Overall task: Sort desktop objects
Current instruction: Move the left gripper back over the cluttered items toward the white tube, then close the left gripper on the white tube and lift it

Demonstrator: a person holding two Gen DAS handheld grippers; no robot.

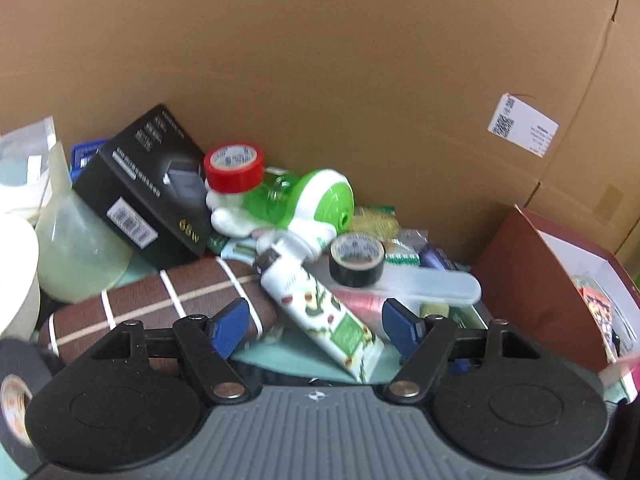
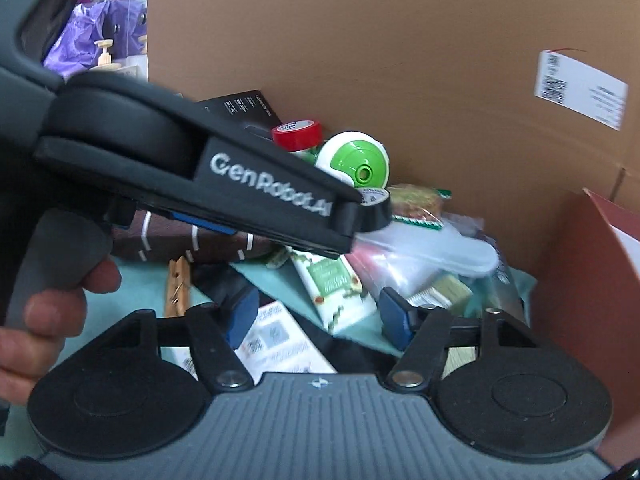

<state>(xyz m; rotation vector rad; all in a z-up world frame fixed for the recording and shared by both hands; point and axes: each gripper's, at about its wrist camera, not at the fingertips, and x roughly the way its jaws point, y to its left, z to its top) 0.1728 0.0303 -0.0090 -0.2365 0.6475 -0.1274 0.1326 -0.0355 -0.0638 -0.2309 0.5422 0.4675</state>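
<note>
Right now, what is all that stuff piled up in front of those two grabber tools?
Tape roll: one, red, atop the green toy.
Tape roll: one, black, mid-pile.
Tape roll: one, black, near left.
Box: one, black, leaning, left rear.
Toy: one, green and white, centre rear.
Tube: one, white with green print, between the left gripper's fingers.
Pouch: one, brown with white stripes, left front.
Funnel: one, translucent, far left.
Case: one, clear plastic, right of centre.
Cardboard wall: brown, behind everything.
Left gripper: open.
Right gripper: open.
Hand: holding the left gripper's handle.
</note>
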